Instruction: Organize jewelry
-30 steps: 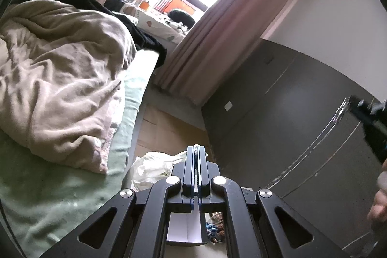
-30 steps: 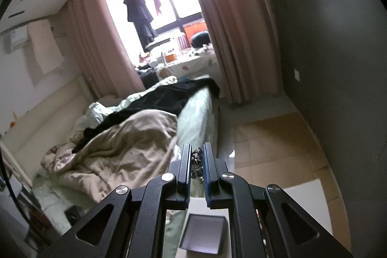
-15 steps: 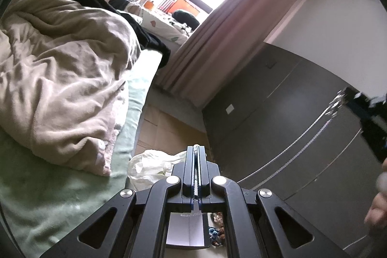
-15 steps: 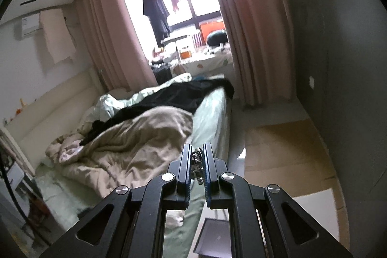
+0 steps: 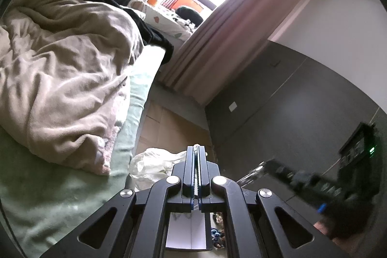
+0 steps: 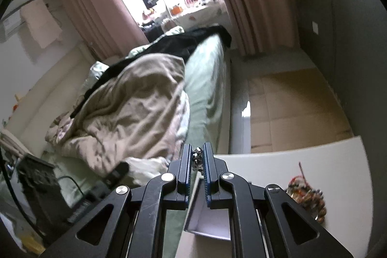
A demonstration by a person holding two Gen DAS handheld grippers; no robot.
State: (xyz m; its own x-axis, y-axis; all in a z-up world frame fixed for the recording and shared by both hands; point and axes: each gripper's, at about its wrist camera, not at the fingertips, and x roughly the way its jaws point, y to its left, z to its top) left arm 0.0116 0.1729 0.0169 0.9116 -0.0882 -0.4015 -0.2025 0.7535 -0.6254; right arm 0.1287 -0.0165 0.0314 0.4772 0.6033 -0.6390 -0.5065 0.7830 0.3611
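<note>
The right gripper (image 6: 198, 158) is clamped on a small shiny silver piece of jewelry (image 6: 197, 157), pinched right at its 2 fingertips, with a thin chain (image 5: 251, 173) trailing from it in the left view. Just below and in front of those fingertips sits the open white box (image 6: 208, 221), so the way to go looks like down and a little forward. The box's long side seems to run away from the tongs, about in line with them. The left gripper (image 5: 196, 156) is shut tight with nothing in it, and it hangs over the same box (image 5: 188, 231), so both are close, but only the right one carries anything. A pile of beads (image 6: 307, 195) lies on the white table (image 6: 278, 161) to the right, well apart from the box. The table edge is near the bed (image 6: 205, 79), so there is little room on the left.
</note>
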